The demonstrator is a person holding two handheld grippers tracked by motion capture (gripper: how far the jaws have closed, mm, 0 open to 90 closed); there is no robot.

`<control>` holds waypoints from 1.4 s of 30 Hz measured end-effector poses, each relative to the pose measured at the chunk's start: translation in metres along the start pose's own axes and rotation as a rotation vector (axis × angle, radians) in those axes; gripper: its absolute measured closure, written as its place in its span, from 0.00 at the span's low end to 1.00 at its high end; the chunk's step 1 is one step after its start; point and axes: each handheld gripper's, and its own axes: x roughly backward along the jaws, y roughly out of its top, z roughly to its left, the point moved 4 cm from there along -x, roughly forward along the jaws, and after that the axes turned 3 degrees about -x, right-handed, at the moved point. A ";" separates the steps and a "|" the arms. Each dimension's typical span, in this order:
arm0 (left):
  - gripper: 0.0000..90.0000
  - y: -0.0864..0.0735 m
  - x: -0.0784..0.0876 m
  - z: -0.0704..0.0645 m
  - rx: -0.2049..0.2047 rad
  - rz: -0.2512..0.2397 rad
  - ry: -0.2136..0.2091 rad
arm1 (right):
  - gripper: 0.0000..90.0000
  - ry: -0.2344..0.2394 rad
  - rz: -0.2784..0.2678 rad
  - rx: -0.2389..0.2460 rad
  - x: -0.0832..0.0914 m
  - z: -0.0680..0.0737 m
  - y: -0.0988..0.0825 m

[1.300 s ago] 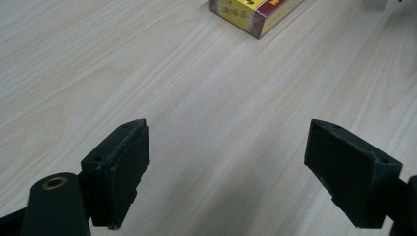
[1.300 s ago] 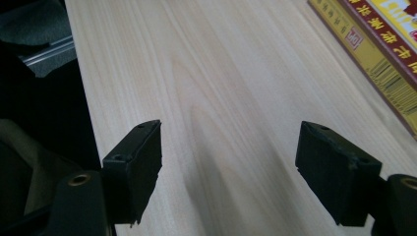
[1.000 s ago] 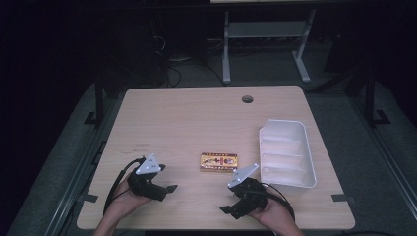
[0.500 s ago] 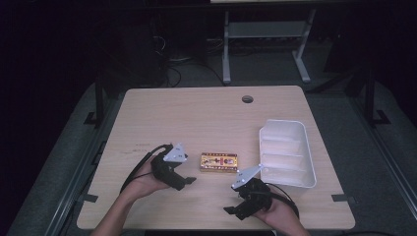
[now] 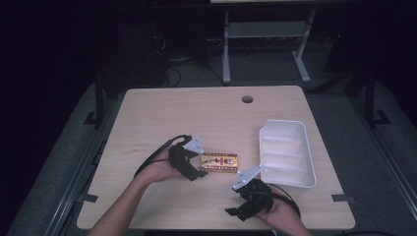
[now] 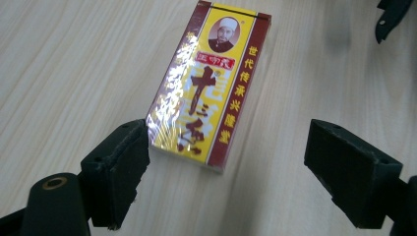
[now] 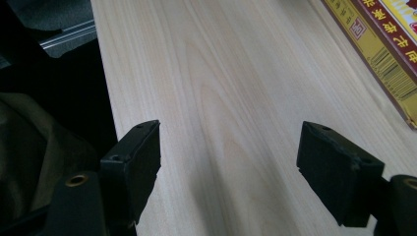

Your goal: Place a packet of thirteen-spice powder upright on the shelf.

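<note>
Two hand-held grippers work near the front edge of the bench: the left hand-held gripper has its jaws spread wide around the near end of a yellow and maroon box, one jaw touching its corner. The box lies flat toward the front middle. The right hand-held gripper, jaws apart over bare wood, sits by the front edge, just before a white tray at the right.
</note>
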 end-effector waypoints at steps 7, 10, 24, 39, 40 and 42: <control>0.18 0.011 -0.015 0.009 -0.022 0.017 -0.022 | 0.26 -0.005 0.007 0.002 0.001 -0.001 -0.002; 0.18 0.013 -0.022 0.013 -0.032 0.044 -0.024 | 0.26 -0.006 0.007 0.001 0.001 -0.002 -0.002; 0.21 0.019 -0.048 0.019 -0.079 0.131 -0.062 | 0.26 -0.014 0.021 0.015 -0.001 -0.002 -0.004; 0.36 0.016 -0.050 0.020 -0.071 0.178 -0.093 | 0.27 -0.016 0.008 -0.013 0.001 -0.005 -0.002; 0.36 0.016 -0.050 0.017 -0.077 0.178 -0.092 | 0.27 -0.013 0.011 -0.014 0.001 -0.004 -0.001; 0.36 0.014 -0.048 0.014 -0.082 0.179 -0.093 | 0.27 -0.018 0.003 -0.020 0.002 -0.003 0.001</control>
